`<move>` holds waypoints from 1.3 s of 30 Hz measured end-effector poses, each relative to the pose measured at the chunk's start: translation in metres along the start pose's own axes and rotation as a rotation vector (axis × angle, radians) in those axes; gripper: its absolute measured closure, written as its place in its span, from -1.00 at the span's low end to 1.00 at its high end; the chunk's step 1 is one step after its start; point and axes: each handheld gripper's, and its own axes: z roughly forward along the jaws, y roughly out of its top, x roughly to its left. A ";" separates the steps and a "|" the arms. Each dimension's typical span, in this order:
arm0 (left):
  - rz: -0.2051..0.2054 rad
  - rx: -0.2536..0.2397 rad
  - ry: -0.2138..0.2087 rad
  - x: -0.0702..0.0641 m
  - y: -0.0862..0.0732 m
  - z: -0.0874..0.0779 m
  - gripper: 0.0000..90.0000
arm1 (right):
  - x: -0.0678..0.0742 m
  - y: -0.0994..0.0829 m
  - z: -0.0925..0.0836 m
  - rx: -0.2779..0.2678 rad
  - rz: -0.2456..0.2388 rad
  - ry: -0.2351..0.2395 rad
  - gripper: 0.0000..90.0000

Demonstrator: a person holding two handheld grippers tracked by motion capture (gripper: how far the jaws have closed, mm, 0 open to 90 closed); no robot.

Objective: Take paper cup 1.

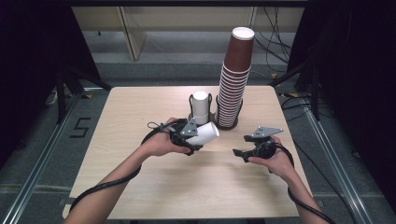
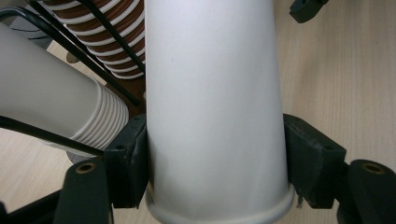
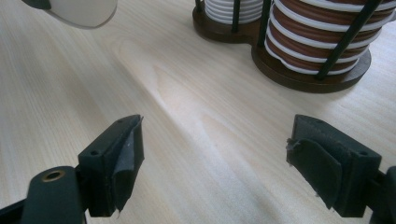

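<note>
Just before the cup rack (image 1: pixel 227 125): left gripper (image 1: pixel 198 138) clamping white cup (image 1: pixel 205 134); right gripper (image 1: pixel 239 152) agape, empty, beside.

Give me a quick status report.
Left gripper clamped on white paper cup, held sideways. Right gripper open, empty. Cup stacks behind; nothing between grippers.

white cup (image 1: pixel 205 135) in left gripper (image 1: pixel 189 136) | before short stack (image 1: pixel 201 106) | tall stack (image 1: pixel 233 79) right of it | right gripper (image 1: pixel 254 145) right of cup
</note>
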 end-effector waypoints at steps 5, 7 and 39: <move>0.007 0.006 -0.004 -0.001 -0.001 0.000 -0.31 | 0.000 -0.001 0.001 -0.002 -0.002 0.005 -0.58; 0.010 0.008 -0.006 0.000 -0.001 0.000 -0.31 | 0.000 -0.001 0.002 0.000 -0.005 0.006 -0.58; 0.033 0.018 -0.019 -0.008 -0.008 0.002 -0.32 | 0.008 0.012 0.003 -0.012 -0.103 0.095 -0.49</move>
